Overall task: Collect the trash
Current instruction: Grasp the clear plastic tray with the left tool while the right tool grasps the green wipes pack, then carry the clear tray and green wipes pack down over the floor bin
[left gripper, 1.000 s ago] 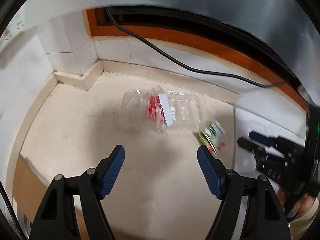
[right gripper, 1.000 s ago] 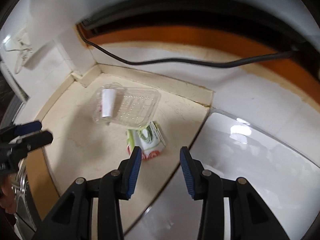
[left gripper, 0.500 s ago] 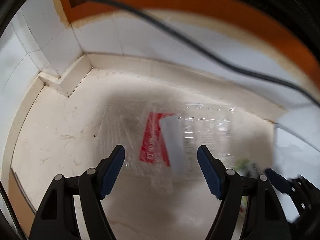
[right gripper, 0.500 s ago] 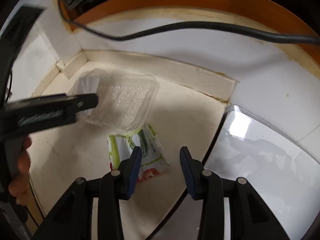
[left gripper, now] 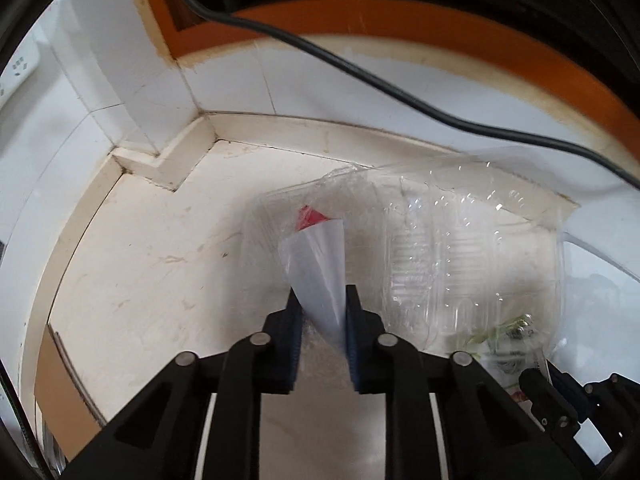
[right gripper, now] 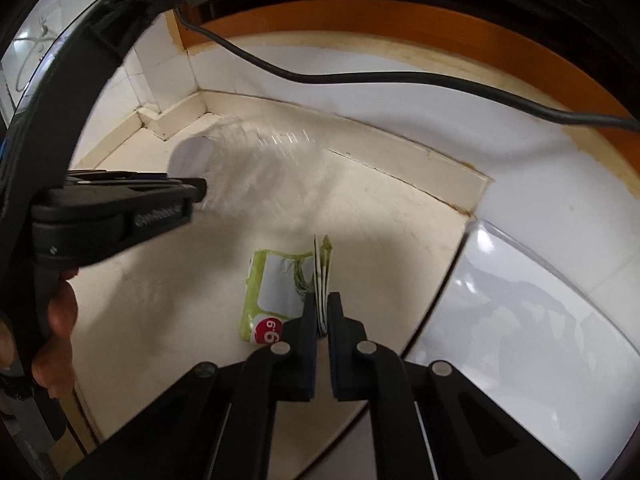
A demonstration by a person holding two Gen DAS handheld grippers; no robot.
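A second ago both my grippers hung open above the counter; now my left gripper (left gripper: 320, 304) has clamped on the white label flap of the clear plastic clamshell (left gripper: 460, 248), which tilts over the cream countertop (left gripper: 152, 264) near the corner, so I judge both pieces ready to lift. The clamshell holds only a red scrap (left gripper: 310, 216). My right gripper (right gripper: 319, 312) has pinched the folded edge of the green snack wrapper (right gripper: 276, 284) lying just beside it.
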